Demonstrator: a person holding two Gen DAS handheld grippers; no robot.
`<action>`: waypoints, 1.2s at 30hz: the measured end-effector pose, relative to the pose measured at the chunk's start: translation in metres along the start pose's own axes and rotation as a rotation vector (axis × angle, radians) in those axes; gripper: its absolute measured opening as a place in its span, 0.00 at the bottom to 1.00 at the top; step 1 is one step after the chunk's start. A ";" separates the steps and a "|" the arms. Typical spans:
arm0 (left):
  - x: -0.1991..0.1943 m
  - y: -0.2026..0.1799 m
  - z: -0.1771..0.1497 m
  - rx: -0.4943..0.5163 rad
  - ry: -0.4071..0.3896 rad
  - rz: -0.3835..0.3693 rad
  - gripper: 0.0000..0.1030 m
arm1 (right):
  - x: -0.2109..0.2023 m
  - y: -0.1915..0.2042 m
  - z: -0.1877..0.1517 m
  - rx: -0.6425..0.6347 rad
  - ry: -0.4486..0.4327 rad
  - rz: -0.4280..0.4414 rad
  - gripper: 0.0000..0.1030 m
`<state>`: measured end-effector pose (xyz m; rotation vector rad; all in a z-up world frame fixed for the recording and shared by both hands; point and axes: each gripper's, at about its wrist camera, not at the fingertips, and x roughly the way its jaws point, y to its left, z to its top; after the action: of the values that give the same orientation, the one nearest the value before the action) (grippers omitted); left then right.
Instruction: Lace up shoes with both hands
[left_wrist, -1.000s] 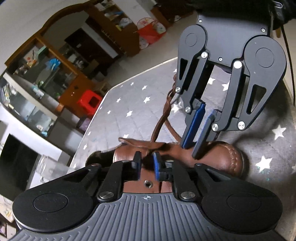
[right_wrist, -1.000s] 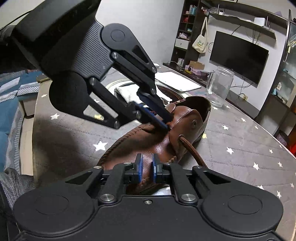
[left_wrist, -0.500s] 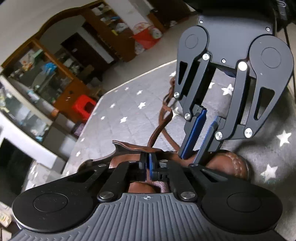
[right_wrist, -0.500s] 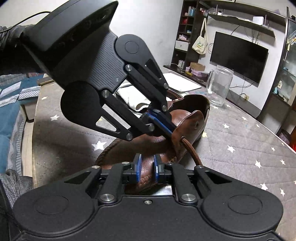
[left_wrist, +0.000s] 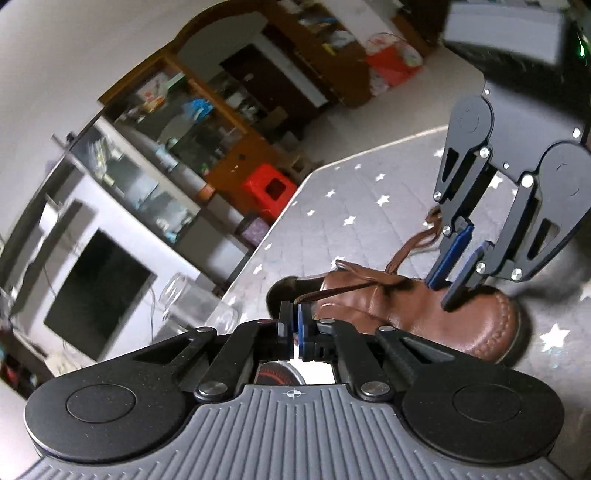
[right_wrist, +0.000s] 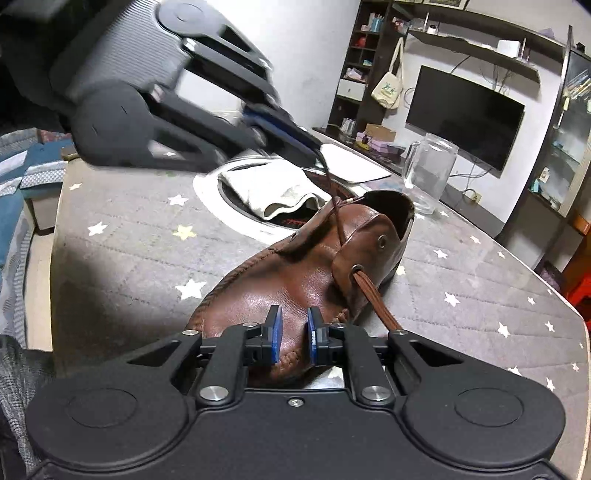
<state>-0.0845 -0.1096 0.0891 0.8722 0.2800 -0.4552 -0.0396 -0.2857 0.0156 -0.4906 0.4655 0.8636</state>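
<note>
A brown leather shoe (right_wrist: 295, 284) lies on the grey star-patterned tablecloth (right_wrist: 129, 240), toe toward the right wrist camera. My left gripper (right_wrist: 314, 146) is blurred above the shoe's tongue and is shut on the end of the brown lace (right_wrist: 334, 206), which runs taut down into the shoe. In the left wrist view the lace (left_wrist: 347, 290) stretches from the shut left gripper (left_wrist: 295, 321) to the shoe (left_wrist: 424, 317). My right gripper (right_wrist: 293, 332) hovers at the toe, its pads slightly apart with nothing between them. A second lace strand (right_wrist: 373, 295) leaves a side eyelet.
A clear glass jar (right_wrist: 428, 177) stands behind the shoe's heel. A folded white cloth (right_wrist: 273, 188) lies in a round white-rimmed recess (right_wrist: 207, 181) in the table. A white flat sheet (right_wrist: 354, 166) lies farther back. The table edge (left_wrist: 280, 218) drops toward a red stool (left_wrist: 267, 188).
My left gripper shut on the lace end at the shoe's tongue, then rose and drew back, pulling the lace taut. The right gripper stayed over the toe.
</note>
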 end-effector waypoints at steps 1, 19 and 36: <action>-0.001 -0.001 0.001 0.001 -0.002 -0.004 0.02 | -0.002 0.000 0.002 -0.002 -0.012 -0.011 0.15; 0.002 -0.002 -0.009 -0.116 0.024 -0.059 0.04 | 0.004 0.002 0.032 -0.059 -0.174 -0.121 0.02; 0.045 0.015 0.005 -0.455 0.093 -0.142 0.33 | -0.024 0.009 0.054 -0.206 -0.265 -0.291 0.01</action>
<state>-0.0376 -0.1172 0.0839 0.4301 0.5112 -0.4590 -0.0503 -0.2634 0.0705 -0.6065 0.0582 0.6852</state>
